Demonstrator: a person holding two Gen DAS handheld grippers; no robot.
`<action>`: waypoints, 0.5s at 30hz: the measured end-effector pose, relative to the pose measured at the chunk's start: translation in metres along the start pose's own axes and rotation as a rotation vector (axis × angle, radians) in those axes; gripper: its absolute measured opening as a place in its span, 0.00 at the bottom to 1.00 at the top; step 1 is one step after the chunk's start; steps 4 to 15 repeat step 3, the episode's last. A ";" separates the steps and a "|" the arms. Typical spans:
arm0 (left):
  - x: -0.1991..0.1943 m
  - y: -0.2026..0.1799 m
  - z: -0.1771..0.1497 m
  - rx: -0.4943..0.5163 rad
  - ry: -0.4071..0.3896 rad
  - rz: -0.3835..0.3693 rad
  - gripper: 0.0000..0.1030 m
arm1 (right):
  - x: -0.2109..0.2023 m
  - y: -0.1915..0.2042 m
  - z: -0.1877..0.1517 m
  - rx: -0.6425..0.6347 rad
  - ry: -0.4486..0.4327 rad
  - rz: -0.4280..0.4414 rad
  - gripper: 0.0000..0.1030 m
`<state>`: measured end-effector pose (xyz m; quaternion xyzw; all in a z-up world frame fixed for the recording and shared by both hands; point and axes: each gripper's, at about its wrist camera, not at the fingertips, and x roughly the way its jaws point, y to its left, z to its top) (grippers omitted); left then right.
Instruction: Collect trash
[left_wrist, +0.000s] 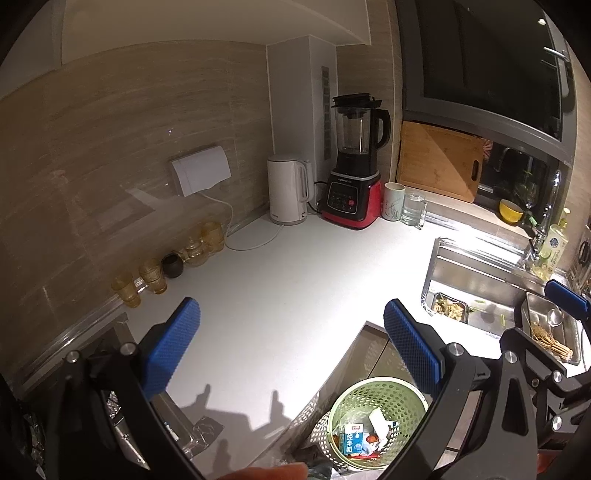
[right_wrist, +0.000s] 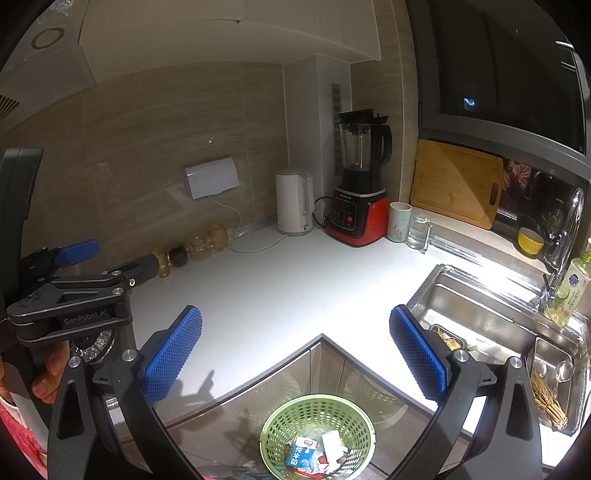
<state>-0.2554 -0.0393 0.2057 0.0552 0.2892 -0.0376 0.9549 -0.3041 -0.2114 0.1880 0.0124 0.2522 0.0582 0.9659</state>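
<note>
A green perforated waste basket stands on the floor below the counter corner. Inside lie a blue-and-white milk carton, white paper and other scraps. My left gripper hangs open above the white counter, nothing between its blue pads. My right gripper is open too, held over the counter corner above the basket, also with nothing in it. The left gripper's body shows at the left of the right wrist view, held by a hand.
A white kettle, a red-based blender, a cup and a glass mug stand at the back. Amber glasses line the left wall. A steel sink with food containers and a cutting board lie to the right.
</note>
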 end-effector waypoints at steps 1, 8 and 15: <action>0.000 0.000 0.000 0.000 0.000 -0.001 0.92 | 0.001 0.000 0.001 0.000 0.001 0.000 0.98; 0.001 0.000 0.001 -0.003 0.002 -0.001 0.92 | 0.000 0.000 0.000 0.002 0.001 -0.001 0.98; 0.001 0.000 0.001 -0.003 0.002 -0.001 0.92 | 0.000 0.000 0.000 0.002 0.001 -0.001 0.98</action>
